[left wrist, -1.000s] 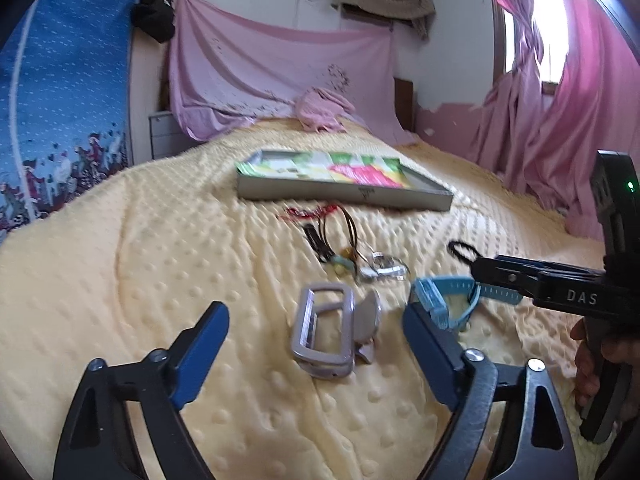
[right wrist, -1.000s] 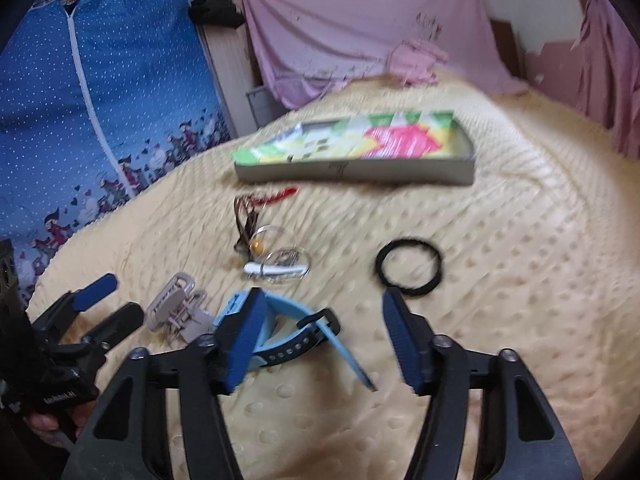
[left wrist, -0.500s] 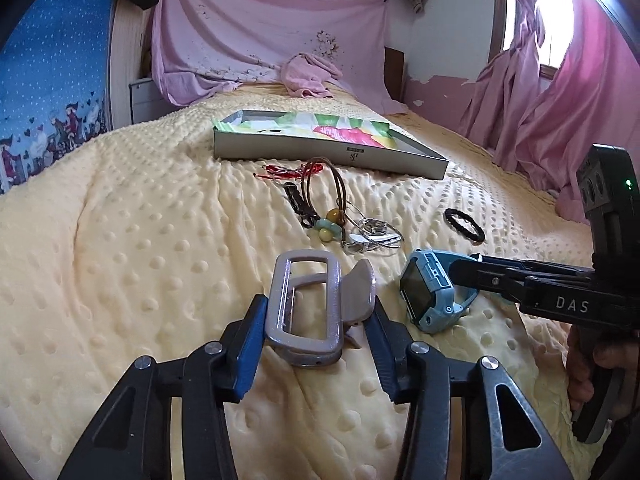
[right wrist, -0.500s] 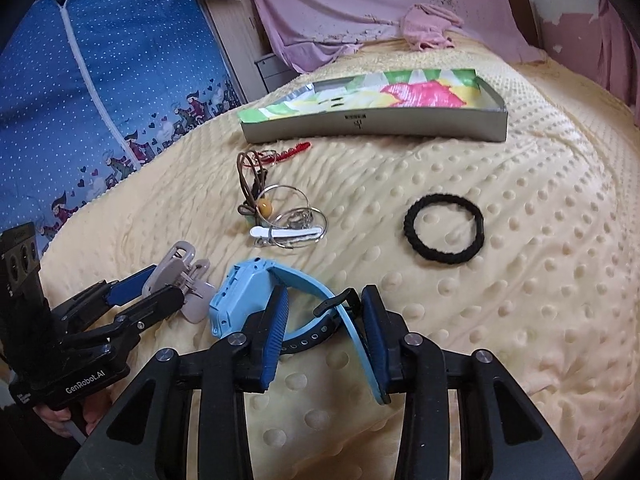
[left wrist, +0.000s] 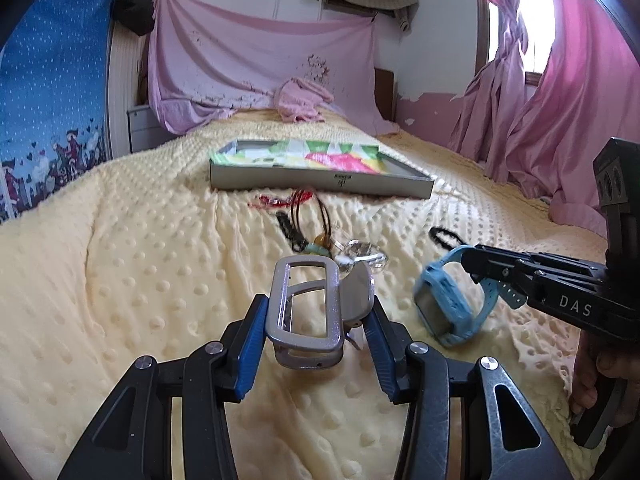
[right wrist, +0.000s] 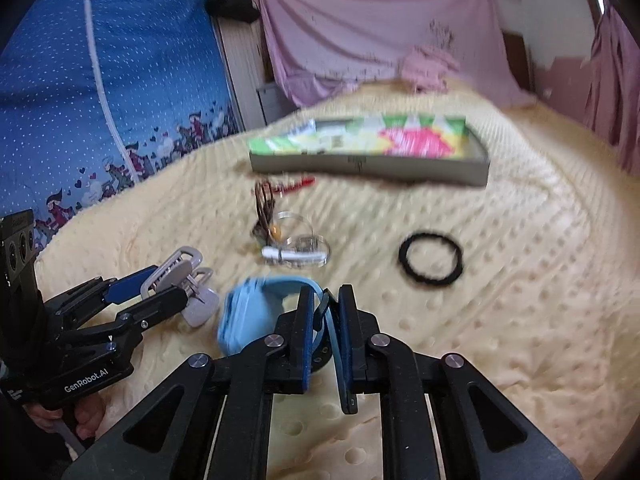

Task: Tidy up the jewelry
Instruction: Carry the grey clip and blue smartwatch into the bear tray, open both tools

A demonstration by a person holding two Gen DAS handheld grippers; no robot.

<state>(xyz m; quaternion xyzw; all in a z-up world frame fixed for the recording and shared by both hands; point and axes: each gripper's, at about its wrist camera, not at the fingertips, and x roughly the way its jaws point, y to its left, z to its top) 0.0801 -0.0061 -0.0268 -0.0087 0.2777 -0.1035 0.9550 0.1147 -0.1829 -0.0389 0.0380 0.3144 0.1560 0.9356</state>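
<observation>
My left gripper (left wrist: 316,316) is shut on a silver-grey hair claw clip (left wrist: 308,312) and holds it just above the yellow blanket; it also shows in the right wrist view (right wrist: 176,276). My right gripper (right wrist: 326,320) is shut on the strap of a blue watch (right wrist: 248,316), lifted off the blanket; the watch also shows in the left wrist view (left wrist: 444,300). An open shallow box (left wrist: 320,168) with a colourful lining lies further back on the bed.
Between the grippers and the box lie a brown cord necklace with beads (right wrist: 266,216), a red string (left wrist: 276,200), clear rings with a white clip (right wrist: 300,248) and a black hair tie (right wrist: 432,258). Pink curtains (left wrist: 560,120) hang at the right.
Both grippers have closed, the left on the claw clip and the right on the watch strap. Both objects have lifted off the blanket.
</observation>
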